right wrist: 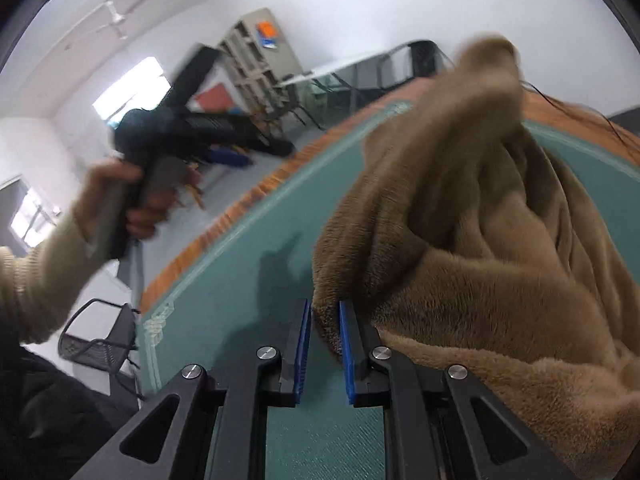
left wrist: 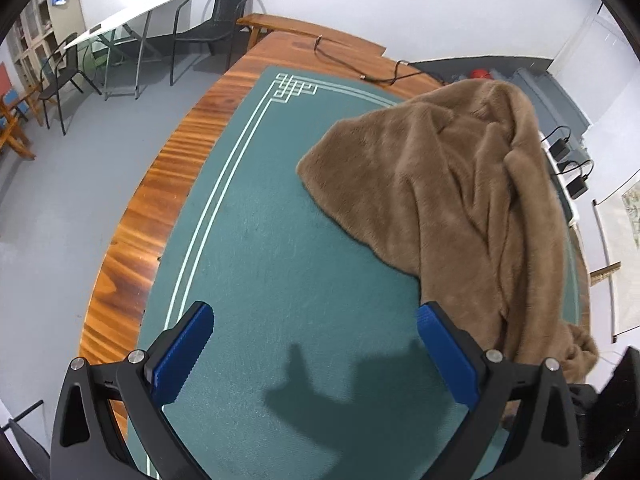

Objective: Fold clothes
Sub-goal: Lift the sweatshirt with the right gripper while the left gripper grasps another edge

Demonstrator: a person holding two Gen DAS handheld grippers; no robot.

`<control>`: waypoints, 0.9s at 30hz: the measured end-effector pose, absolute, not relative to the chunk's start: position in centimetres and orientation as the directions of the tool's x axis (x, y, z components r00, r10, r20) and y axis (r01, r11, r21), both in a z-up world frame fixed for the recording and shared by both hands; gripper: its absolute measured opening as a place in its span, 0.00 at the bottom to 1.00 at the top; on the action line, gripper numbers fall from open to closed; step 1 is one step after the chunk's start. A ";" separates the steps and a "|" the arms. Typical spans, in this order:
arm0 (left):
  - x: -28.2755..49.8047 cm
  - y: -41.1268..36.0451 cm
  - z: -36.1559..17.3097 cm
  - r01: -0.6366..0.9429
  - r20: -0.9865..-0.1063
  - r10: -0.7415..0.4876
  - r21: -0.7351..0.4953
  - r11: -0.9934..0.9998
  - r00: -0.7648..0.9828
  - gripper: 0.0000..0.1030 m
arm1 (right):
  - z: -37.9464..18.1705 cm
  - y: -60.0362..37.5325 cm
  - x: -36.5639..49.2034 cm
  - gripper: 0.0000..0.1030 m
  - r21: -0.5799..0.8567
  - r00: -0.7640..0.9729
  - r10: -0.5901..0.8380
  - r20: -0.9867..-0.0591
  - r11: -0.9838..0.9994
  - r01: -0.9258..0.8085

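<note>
A brown fuzzy garment [left wrist: 460, 184] lies bunched on the right part of the green mat [left wrist: 280, 240], one end raised. My left gripper [left wrist: 316, 320] hovers open over bare mat, its blue pads [left wrist: 192, 344] wide apart and holding nothing. The garment's edge runs just past the right pad. In the right wrist view my right gripper [right wrist: 325, 318] is shut on the garment's near edge [right wrist: 326, 320], and the rest of the garment [right wrist: 480, 220] heaps up to the right. A hand [right wrist: 120, 200] holds the blurred left gripper off to the left.
The mat covers a wooden table [left wrist: 160, 200] whose edge curves along the left. A black cable [left wrist: 360, 64] lies at the table's far end. Black chairs [left wrist: 216, 20] and a white table [left wrist: 132, 16] stand beyond. Chargers [left wrist: 568, 168] sit at the right, and a black chair [right wrist: 96, 344] stands near the person.
</note>
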State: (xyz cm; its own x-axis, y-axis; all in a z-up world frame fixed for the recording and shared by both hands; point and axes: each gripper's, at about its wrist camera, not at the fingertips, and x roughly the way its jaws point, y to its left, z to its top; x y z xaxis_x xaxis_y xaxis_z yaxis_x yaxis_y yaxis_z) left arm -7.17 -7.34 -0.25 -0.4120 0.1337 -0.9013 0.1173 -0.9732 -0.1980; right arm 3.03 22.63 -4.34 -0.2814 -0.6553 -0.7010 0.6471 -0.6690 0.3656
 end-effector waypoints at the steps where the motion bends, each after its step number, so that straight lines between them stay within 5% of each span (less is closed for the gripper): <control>1: -7.2 -7.4 0.1 0.113 -0.898 0.140 -0.205 -0.972 -0.418 0.99 | -4.6 22.9 3.0 0.16 0.367 -0.290 -0.648 -0.704 -0.682 0.633; 27: -20.4 5.8 2.6 -0.159 -0.842 0.336 -0.295 -0.942 -0.423 0.99 | -10.4 20.3 3.7 0.16 0.348 -0.316 -0.572 -0.757 -0.762 0.545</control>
